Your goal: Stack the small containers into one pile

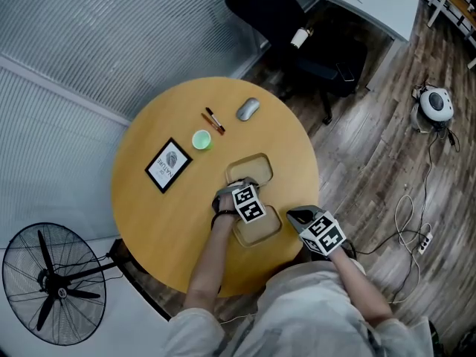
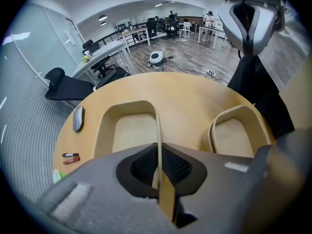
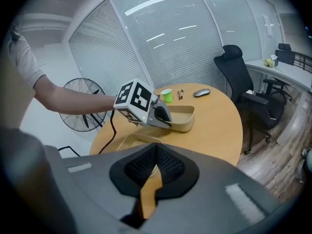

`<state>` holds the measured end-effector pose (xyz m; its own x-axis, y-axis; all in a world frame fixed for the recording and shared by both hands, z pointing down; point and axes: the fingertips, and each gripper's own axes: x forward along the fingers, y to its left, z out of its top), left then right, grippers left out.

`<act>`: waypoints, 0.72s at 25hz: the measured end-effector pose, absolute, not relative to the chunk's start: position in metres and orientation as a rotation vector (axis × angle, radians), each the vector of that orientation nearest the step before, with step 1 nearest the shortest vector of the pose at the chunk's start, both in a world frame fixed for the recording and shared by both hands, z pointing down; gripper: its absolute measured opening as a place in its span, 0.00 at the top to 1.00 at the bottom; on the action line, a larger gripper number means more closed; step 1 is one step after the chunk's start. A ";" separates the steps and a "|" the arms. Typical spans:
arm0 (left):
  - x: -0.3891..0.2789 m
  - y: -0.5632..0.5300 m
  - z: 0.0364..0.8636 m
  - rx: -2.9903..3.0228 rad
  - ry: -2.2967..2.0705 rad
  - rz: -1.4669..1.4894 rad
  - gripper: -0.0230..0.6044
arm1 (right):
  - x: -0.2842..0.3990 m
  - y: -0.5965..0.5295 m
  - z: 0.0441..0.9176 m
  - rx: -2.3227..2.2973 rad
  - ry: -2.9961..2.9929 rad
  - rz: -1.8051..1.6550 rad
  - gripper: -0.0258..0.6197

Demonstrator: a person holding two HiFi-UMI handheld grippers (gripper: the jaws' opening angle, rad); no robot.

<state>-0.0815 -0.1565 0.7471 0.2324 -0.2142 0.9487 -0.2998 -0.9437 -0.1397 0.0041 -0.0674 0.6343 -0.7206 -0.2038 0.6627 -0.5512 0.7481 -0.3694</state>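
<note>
Tan containers (image 1: 256, 163), light-wood counter (image 1: 163, 214), green cup (image 1: 201, 140), grey mouse (image 1: 248, 109), black-and-white square markers on left hand-held gripper (image 1: 236, 185).

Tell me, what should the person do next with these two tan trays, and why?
Probably lift the far tray with the left gripper and carry it over the near tray. The left gripper is shut on the far tray's wall, the right gripper pinches the near tray's rim as if to steady it, and the trays lie side by side, not yet nested.
</note>
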 end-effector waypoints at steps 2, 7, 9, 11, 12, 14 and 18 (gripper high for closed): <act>-0.084 -0.154 0.741 2.398 -0.561 1.826 0.94 | 0.003 -0.063 0.634 0.563 -2.342 0.744 0.96; -0.092 -0.141 0.724 2.390 -0.672 1.817 0.94 | 0.000 -0.052 0.632 0.557 -2.354 0.733 0.96; -0.092 -0.133 0.713 2.397 -0.713 1.802 0.94 | -0.003 -0.047 0.631 0.549 -2.360 0.728 0.96; -0.090 -0.122 0.698 2.414 -0.764 1.753 0.94 | -0.008 -0.042 0.630 0.539 -2.365 0.725 0.96; -0.088 -0.116 0.691 2.423 -0.784 1.733 0.94 | -0.010 -0.039 0.630 0.537 -2.367 0.726 0.96; -0.085 -0.101 0.682 2.432 -0.802 1.726 0.94 | -0.014 -0.034 0.630 0.533 -2.371 0.730 0.96; -0.075 -0.071 0.673 2.433 -0.815 1.721 0.94 | -0.020 -0.024 0.629 0.526 -2.386 0.736 0.96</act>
